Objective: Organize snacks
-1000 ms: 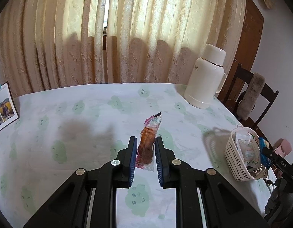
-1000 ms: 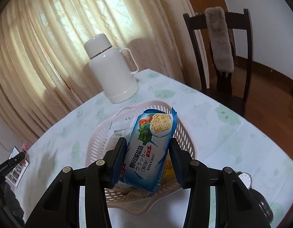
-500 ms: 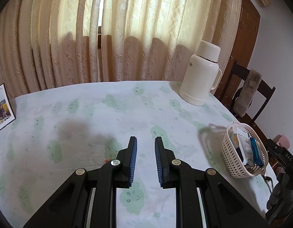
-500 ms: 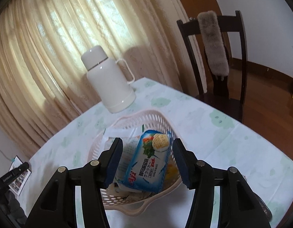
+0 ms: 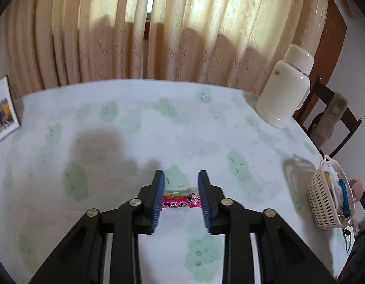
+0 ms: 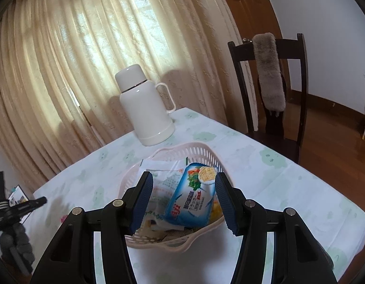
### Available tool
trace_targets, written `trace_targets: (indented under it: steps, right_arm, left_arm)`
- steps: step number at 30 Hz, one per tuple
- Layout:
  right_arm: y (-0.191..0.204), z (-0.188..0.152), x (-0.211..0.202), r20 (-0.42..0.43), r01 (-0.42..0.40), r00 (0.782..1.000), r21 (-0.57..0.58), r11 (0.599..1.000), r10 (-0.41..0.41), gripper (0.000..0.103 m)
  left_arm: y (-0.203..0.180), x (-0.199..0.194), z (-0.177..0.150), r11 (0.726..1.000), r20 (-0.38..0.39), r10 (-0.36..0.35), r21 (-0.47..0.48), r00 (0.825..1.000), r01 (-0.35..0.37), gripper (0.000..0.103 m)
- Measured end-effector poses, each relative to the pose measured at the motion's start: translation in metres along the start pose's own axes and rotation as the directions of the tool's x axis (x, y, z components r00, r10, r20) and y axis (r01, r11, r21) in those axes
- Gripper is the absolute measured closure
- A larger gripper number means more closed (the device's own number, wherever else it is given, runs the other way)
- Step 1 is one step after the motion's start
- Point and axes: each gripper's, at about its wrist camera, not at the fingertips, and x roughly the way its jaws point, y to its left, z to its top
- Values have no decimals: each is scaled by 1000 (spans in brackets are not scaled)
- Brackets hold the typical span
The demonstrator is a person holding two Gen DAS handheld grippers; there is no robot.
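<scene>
A pink-wrapped snack (image 5: 180, 201) lies crosswise on the tablecloth between the fingers of my left gripper (image 5: 181, 197), which is open around it without touching it. My right gripper (image 6: 183, 200) is open above the white plastic basket (image 6: 199, 152). A blue cracker pack (image 6: 194, 201) leans inside the basket between the fingers, beside a white packet (image 6: 163, 177) and other snacks. The basket also shows in the left wrist view (image 5: 322, 203) at the table's right edge.
A white thermos jug (image 5: 286, 87) stands at the back right of the table, behind the basket (image 6: 144, 108). A dark chair (image 6: 270, 87) with a fur cover stands past the right edge. A photo (image 5: 2, 113) leans at the left.
My right gripper opened and let the blue cracker pack drop into the basket. My left gripper, earlier narrow on an orange snack, now stands wider open around a pink snack on the table.
</scene>
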Motion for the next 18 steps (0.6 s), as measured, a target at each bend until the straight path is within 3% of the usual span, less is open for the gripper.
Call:
trace_targets:
  steps: [6,11,14,18]
  right_arm:
    - [3,-7,2,-26,-8,1000,-10,1000,8,47]
    - [4,-9,0,-26,-13,1000,-11,1000,12,47]
    - [4,-10,0,-26,-16,1000,-6,1000,16,47]
    - [5,-11,0,-31,-25,999,-10,1000,25,47]
  left_arm:
    - [-5,23,-11,997,-35,31,67,999,-28,65]
    - [-19,28,-25,973,-82,-2,230,997,20,54]
    - [-27,30,-33,948,-64,45,318,997,-22,53]
    - [-27,42,-31,945,-79,82,323,993,-53,52]
